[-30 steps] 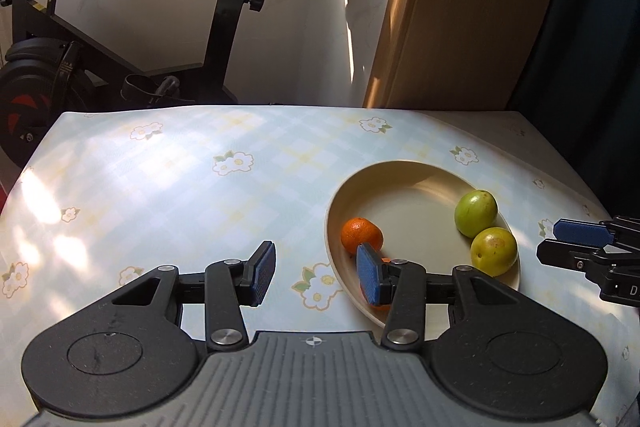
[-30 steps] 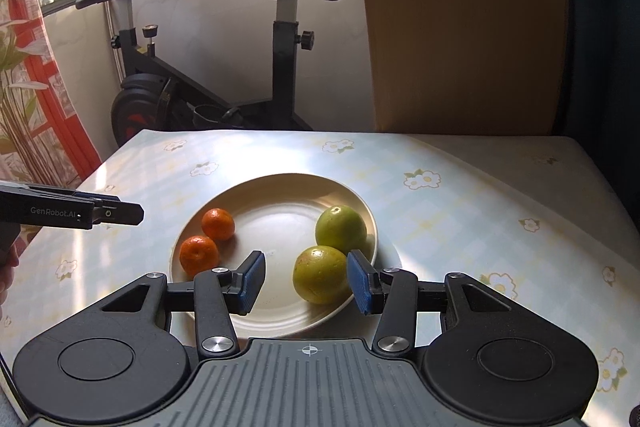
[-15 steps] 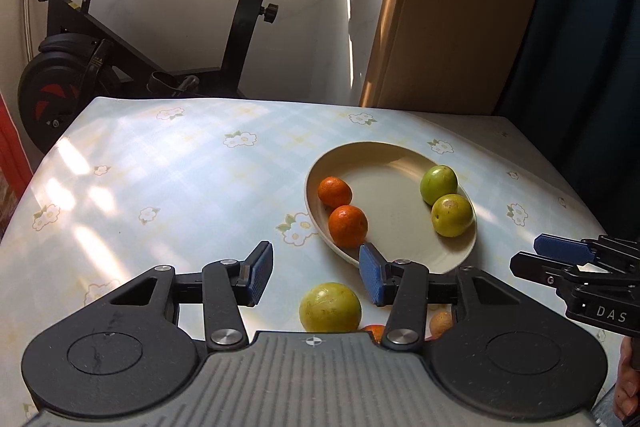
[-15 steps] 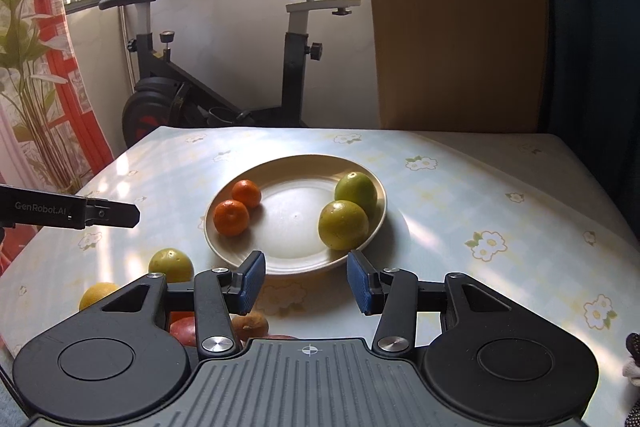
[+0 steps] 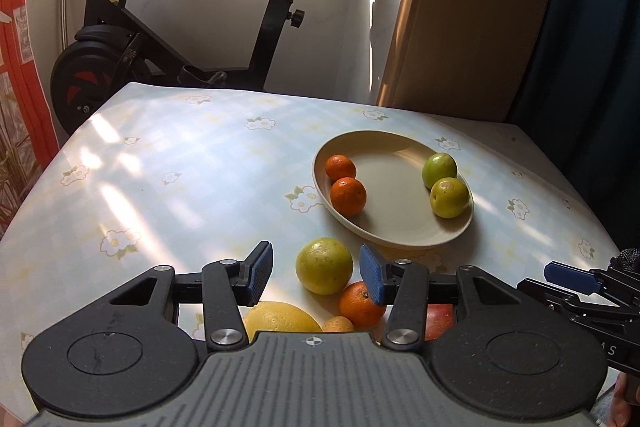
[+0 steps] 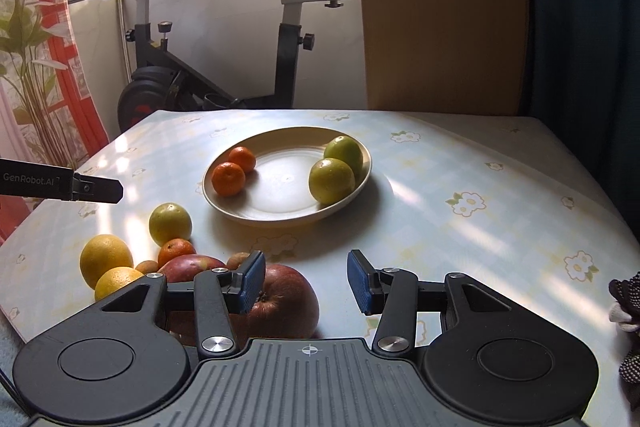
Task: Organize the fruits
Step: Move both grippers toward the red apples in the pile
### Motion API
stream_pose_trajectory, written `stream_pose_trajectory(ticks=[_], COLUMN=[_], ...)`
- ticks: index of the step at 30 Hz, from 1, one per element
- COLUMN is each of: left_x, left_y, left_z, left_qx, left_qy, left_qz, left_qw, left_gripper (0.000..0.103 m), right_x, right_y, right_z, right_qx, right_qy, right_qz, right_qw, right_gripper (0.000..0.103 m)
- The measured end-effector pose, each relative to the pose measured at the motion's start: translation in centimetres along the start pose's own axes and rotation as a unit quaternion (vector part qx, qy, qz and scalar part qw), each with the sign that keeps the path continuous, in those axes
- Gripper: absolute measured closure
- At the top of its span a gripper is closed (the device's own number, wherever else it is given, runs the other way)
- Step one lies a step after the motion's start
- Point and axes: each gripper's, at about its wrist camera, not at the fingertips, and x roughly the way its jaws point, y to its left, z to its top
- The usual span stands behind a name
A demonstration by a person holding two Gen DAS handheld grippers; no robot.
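The empty, half-open left claw point(image 5: 316, 273) frames a round yellow-green fruit point(image 5: 324, 265), smooth and likely rolly, so squeeze its middle.

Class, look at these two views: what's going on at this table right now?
A person holding a gripper in each hand is sorting fruit. The plate already holds two oranges and two green fruits. More fruit lies loose on the table nearer the camera: a green fruit, an orange, yellow citrus and red apples. The left gripper and right gripper are both open, holding nothing.
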Motion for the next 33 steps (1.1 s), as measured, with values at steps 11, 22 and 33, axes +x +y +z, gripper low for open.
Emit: stream_pose_trajectory(ticks=[11, 22, 33], left_x=[-0.7, -1.0, -1.0], left_y=[-1.3, -1.5, -1.5], left_z=[-0.3, -0.6, -0.8], left_qx=[0.015, 0.015, 0.009], left_qy=[-0.005, -0.003, 0.002], left_qz=[0.001, -0.007, -0.025], left_qw=[0.9999, 0.9999, 0.9996], left_gripper=[0.052, 0.052, 0.052], right_x=[-0.5, -1.0, -1.1], right_y=[-0.1, -0.5, -1.0], right_z=[-0.7, -1.3, -1.9], right_qx=[-0.004, 0.002, 0.007], right_qy=[0.005, 0.004, 0.004], right_qz=[0.005, 0.005, 0.007], right_qw=[1.0, 1.0, 1.0], right_gripper=[0.06, 0.056, 0.051])
